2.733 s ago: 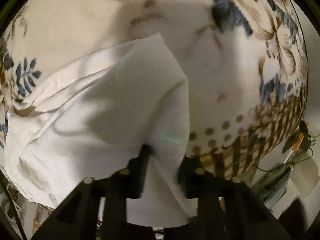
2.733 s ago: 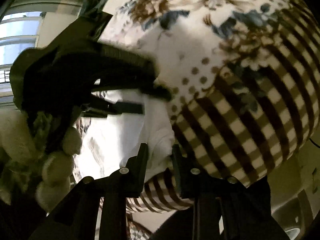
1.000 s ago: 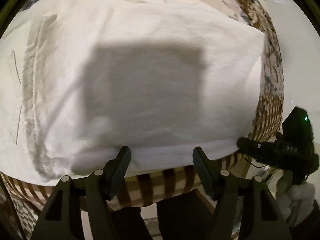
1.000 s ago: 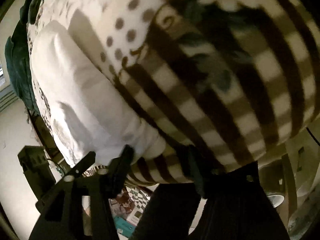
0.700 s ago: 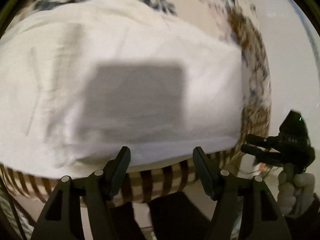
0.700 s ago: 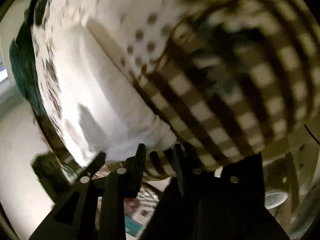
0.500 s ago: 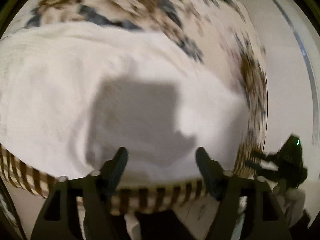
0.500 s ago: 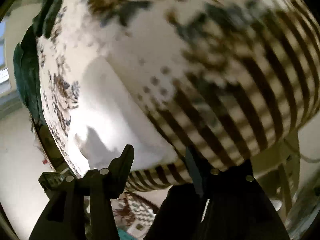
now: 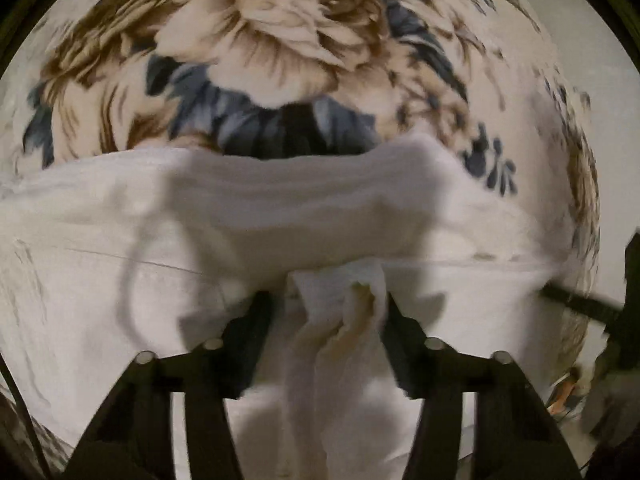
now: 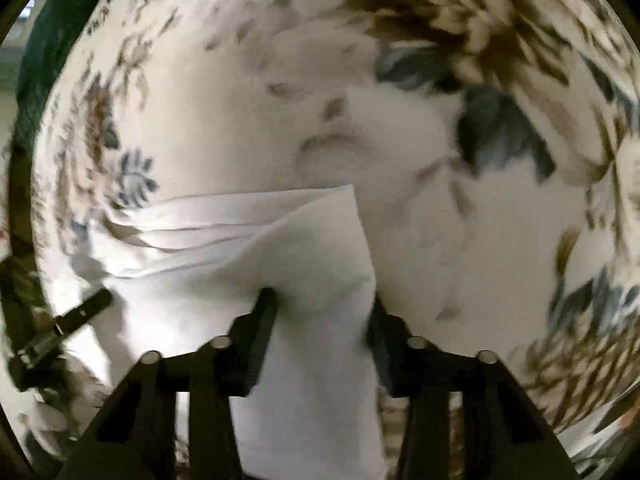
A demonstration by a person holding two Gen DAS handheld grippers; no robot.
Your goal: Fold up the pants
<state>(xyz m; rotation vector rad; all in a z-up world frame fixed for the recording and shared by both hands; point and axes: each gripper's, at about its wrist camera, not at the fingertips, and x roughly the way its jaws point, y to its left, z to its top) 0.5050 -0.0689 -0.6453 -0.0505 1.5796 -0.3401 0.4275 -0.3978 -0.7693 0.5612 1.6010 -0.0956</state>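
Note:
The white pants (image 9: 280,216) lie on a floral bedspread (image 9: 272,32). In the left wrist view my left gripper (image 9: 326,312) has a bunched fold of the pants' near edge between its fingers and lifts it over the rest. In the right wrist view my right gripper (image 10: 322,312) holds the pants' right corner (image 10: 320,248), raised and folded forward. The other gripper's finger (image 10: 80,312) shows at the left there. The jaws stand moderately apart with cloth filling the gap.
The bedspread (image 10: 440,160) with brown and blue flowers covers the whole surface beyond the pants. A dark green cloth (image 10: 44,32) lies at the far left edge. The right hand's gripper (image 9: 580,304) shows at the right of the left wrist view.
Both grippers were open at the bed's front edge before the flat pants. Now they have closed on the near edge and carry it forward over the pants.

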